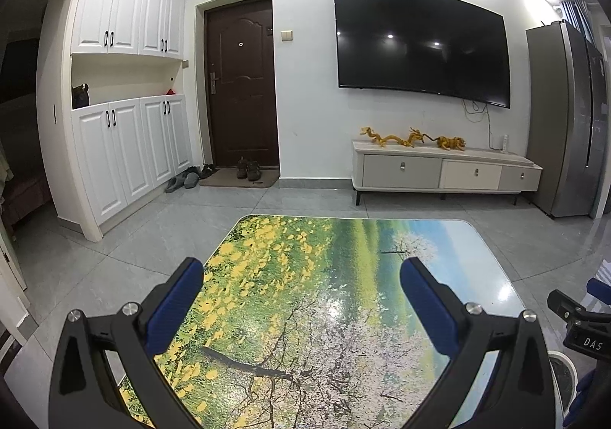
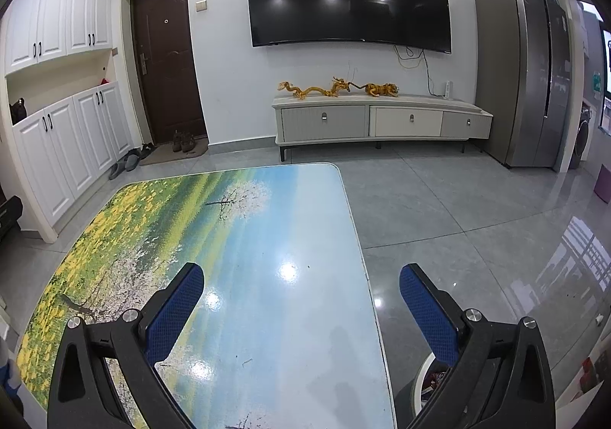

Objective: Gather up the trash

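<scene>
We held L gripper [image 1: 301, 272] and R gripper [image 2: 301, 278] spread, empty, over table [image 2: 267, 238]; no trash visible on it; bin [image 2: 424, 375] off its right edge; handling can't be judged.

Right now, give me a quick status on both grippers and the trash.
Left gripper open, empty. Right gripper open, empty. No trash visible on the table; bin partly seen below its right edge. Nothing in the way.
</scene>
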